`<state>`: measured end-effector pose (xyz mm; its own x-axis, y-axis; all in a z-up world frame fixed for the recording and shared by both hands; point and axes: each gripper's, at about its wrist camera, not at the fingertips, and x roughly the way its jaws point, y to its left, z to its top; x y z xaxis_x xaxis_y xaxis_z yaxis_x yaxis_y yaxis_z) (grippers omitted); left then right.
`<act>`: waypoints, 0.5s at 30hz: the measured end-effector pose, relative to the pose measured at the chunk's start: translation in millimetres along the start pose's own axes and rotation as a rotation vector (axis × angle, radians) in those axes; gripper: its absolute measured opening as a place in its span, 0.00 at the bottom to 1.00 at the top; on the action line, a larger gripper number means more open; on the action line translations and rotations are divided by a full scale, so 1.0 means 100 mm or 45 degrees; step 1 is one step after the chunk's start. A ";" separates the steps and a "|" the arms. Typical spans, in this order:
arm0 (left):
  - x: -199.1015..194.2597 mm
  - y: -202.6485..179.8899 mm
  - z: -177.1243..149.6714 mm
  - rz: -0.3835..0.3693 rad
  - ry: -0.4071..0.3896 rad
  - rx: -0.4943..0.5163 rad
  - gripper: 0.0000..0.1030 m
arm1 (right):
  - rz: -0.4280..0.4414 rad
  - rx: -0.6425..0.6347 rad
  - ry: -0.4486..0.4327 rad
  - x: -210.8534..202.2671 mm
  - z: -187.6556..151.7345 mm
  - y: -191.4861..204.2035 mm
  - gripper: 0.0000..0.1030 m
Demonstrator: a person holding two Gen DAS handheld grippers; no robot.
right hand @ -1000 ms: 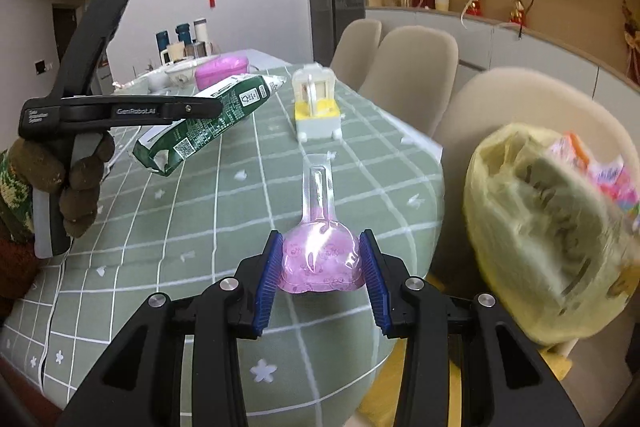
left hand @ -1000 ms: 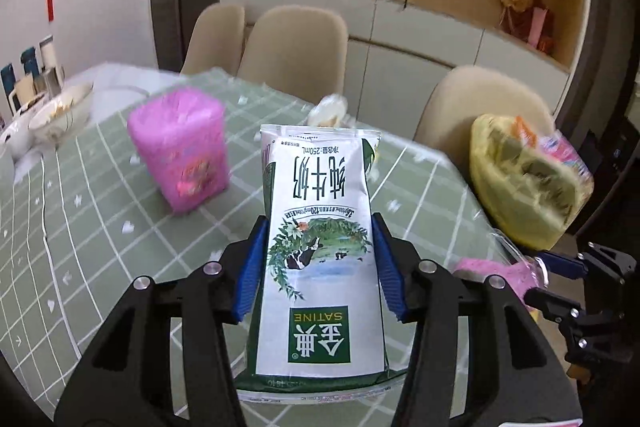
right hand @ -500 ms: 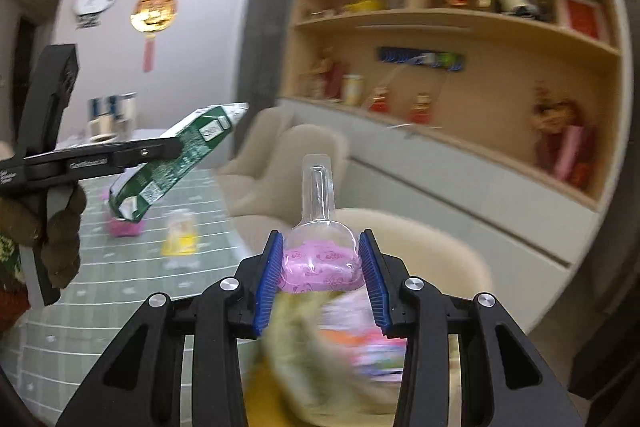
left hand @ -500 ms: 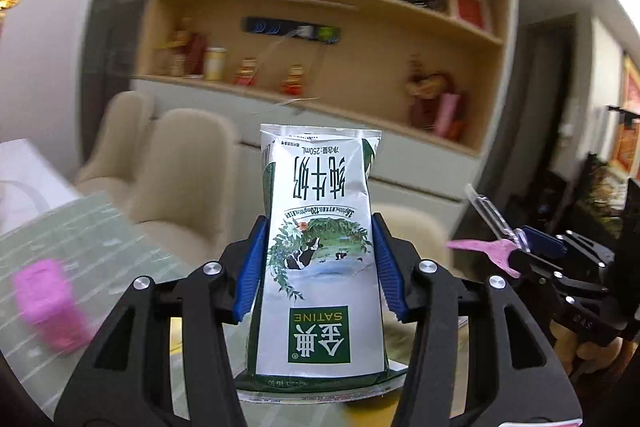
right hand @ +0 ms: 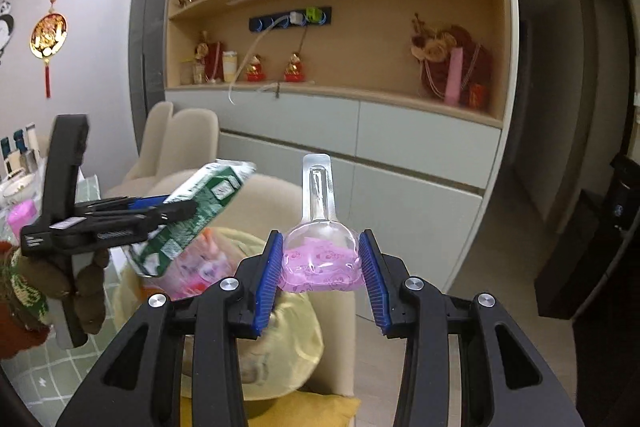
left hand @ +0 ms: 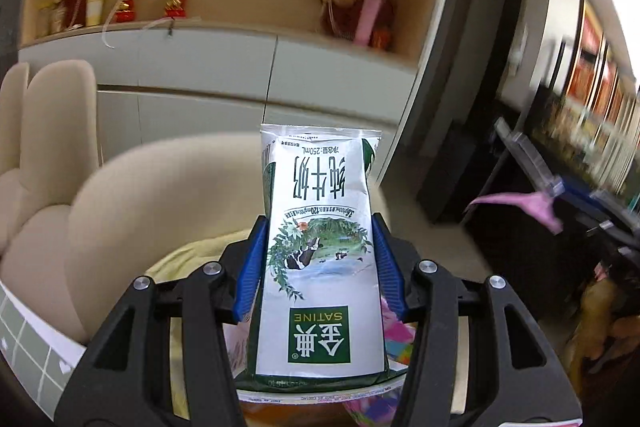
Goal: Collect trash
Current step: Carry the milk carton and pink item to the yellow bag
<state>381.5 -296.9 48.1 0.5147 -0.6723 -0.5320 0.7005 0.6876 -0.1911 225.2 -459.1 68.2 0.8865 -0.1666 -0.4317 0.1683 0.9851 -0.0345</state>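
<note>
Beyond the worktop [left hand: 24, 339] edge, above the yellow trash bag [right hand: 288, 347] on a beige chair [left hand: 132, 219], my left gripper [left hand: 320, 263] fingers clamp a milk carton [left hand: 320, 267] printed "SATINE, 250mL"; my right gripper [right hand: 322, 263] fingers squeeze a pink plastic pack [right hand: 322, 263].

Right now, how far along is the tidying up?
Partly done: the yellow trash bag on the chair already holds wrappers. In hand: the left gripper clamps a milk carton above the bag, and the right gripper clamps a pink plastic pack. Left: dropping both in; a pink item remains on the table.
</note>
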 end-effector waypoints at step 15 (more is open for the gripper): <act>0.25 -0.01 -0.25 -0.045 0.391 0.042 0.49 | 0.100 0.031 0.040 0.24 -0.11 0.07 0.37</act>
<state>381.1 -307.5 14.5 0.3194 -0.5780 -0.7510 0.7338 0.6523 -0.1899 243.2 -455.3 47.6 0.8835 -0.0868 -0.4604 0.1094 0.9937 0.0226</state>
